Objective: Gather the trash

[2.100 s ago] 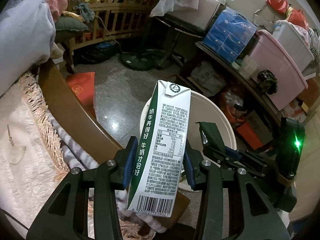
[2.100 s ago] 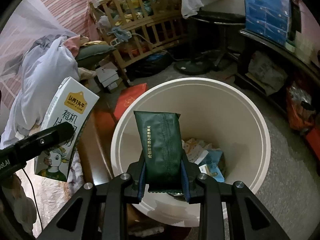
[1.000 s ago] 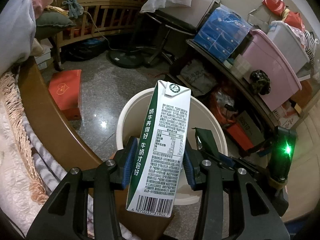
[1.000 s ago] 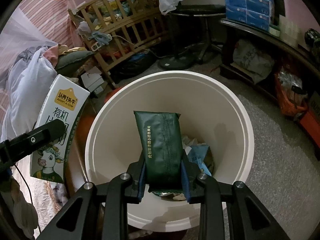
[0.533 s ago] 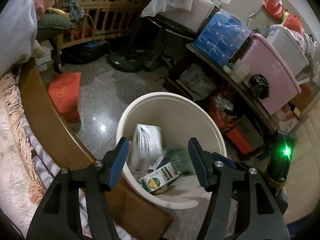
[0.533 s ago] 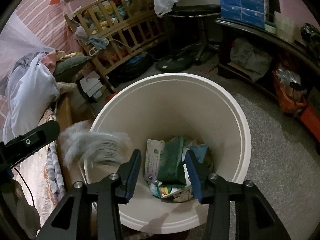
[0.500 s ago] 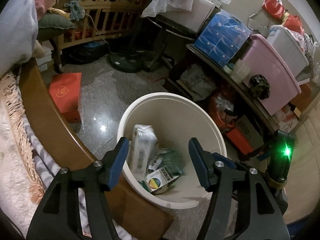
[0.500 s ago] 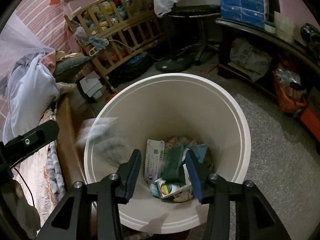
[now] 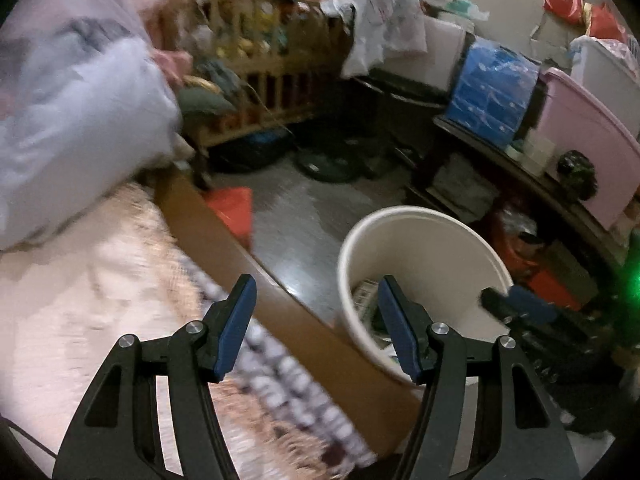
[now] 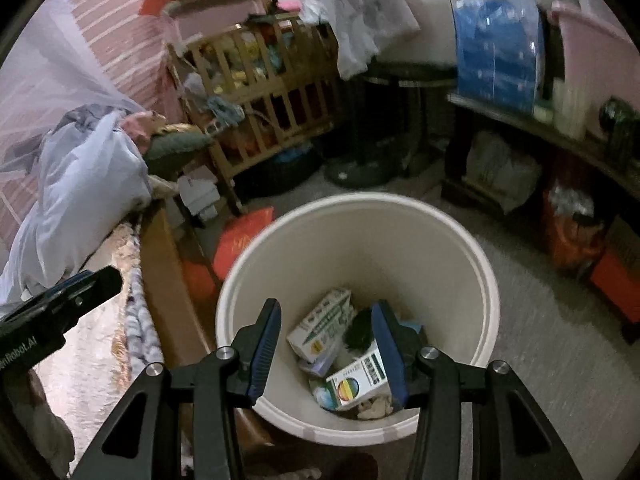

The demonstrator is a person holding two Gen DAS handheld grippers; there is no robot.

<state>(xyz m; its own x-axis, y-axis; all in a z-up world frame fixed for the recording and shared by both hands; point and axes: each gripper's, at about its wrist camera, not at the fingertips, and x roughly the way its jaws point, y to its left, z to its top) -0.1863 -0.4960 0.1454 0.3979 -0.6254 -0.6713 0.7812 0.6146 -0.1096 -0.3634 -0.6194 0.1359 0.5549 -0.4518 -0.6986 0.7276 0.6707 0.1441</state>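
Observation:
A cream round trash bin stands on the floor beside the bed; it also shows in the left wrist view. Inside lie the milk carton, a dark green packet, a colourful box and other scraps. My right gripper is open and empty above the bin's near side. My left gripper is open and empty over the wooden bed edge, left of the bin. The right gripper's fingertips show in the left wrist view.
A bed with a fringed blanket and a pale quilt lies at the left. A wooden crib, a fan base, a red box, and shelves with pink and blue bins surround the floor.
Both grippers opened and dropped the milk carton and the green packet into the bin. The left gripper has since swung left toward the bed; the right has pulled back a little.

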